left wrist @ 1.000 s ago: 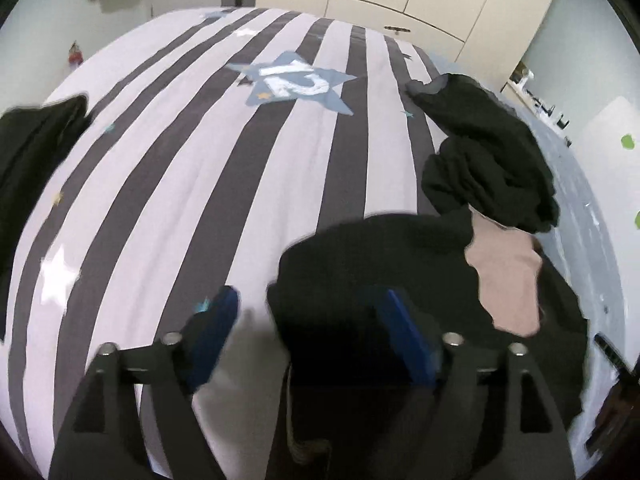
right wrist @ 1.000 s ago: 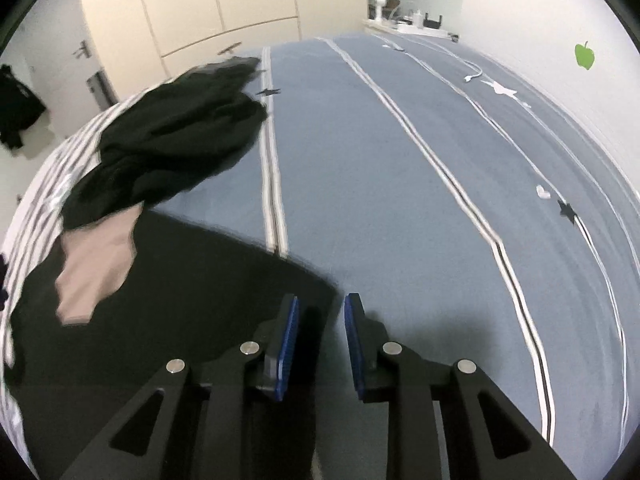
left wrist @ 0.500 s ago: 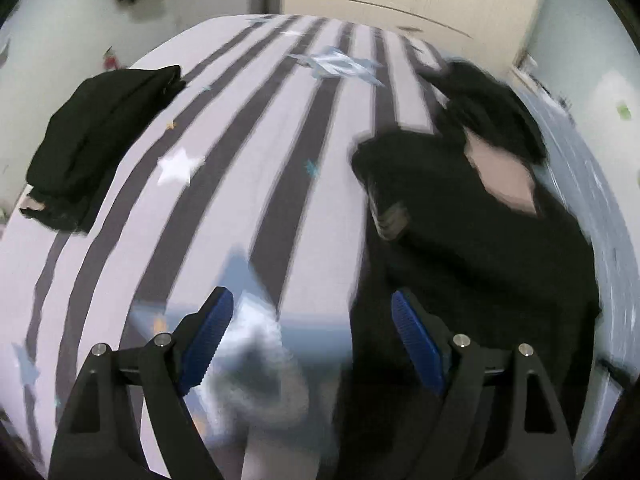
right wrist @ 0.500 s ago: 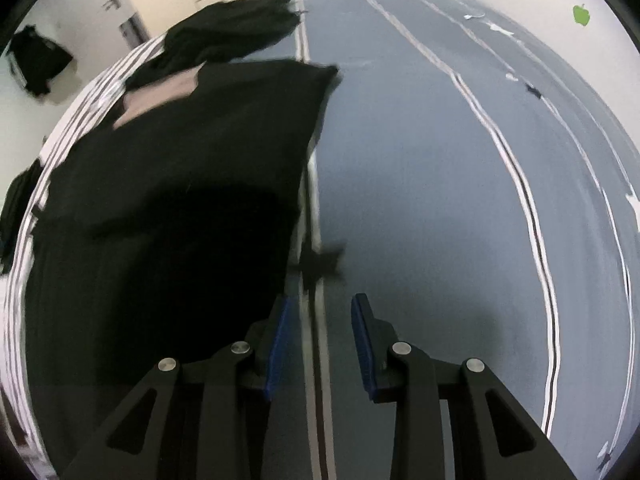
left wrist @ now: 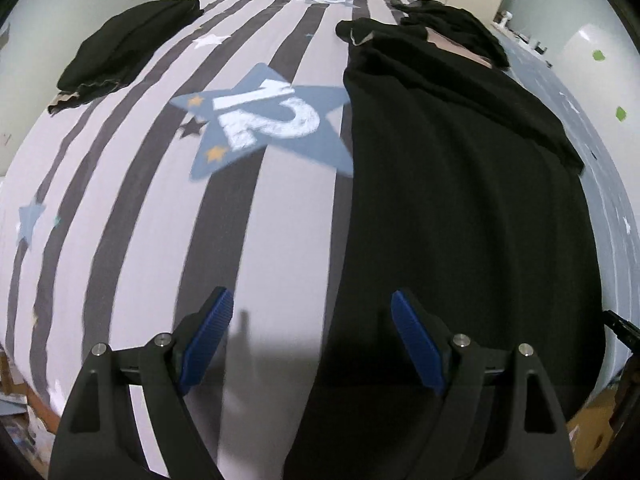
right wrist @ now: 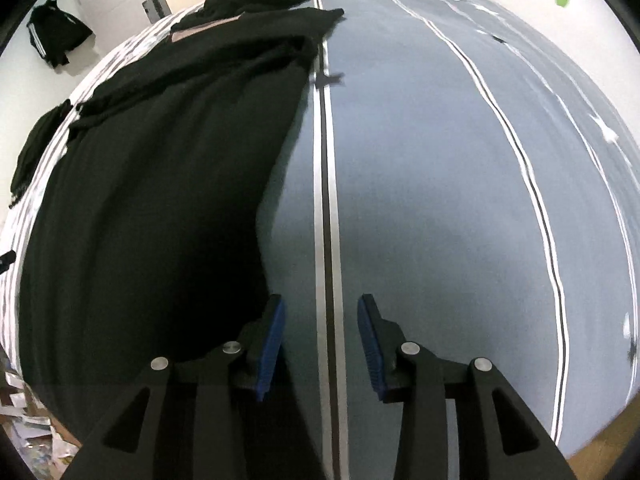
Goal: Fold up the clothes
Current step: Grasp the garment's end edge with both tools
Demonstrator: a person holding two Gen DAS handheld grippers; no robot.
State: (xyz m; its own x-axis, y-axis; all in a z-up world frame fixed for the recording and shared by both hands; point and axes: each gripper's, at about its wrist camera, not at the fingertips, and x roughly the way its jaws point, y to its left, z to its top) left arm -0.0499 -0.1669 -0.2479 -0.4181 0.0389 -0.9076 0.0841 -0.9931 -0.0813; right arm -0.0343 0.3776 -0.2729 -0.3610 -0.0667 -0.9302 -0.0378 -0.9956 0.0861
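A black garment (left wrist: 460,184) lies spread long and flat down the bed; it also shows in the right wrist view (right wrist: 160,168). My left gripper (left wrist: 312,340) is open and empty above the garment's left edge near the bed's foot. My right gripper (right wrist: 320,344) is open and empty just right of the garment's right edge, over the blue cover. A pink lining patch (right wrist: 200,28) shows at the garment's far end.
A pile of dark clothes (left wrist: 452,24) lies at the far end of the bed. Another folded dark stack (left wrist: 128,44) sits at the far left on the striped cover (left wrist: 140,208). A blue star print (left wrist: 264,120) marks the cover. Cupboards stand beyond.
Both grippers have pulled back toward the foot of the bed. The right gripper has opened wider. The garment now lies stretched out at full length.
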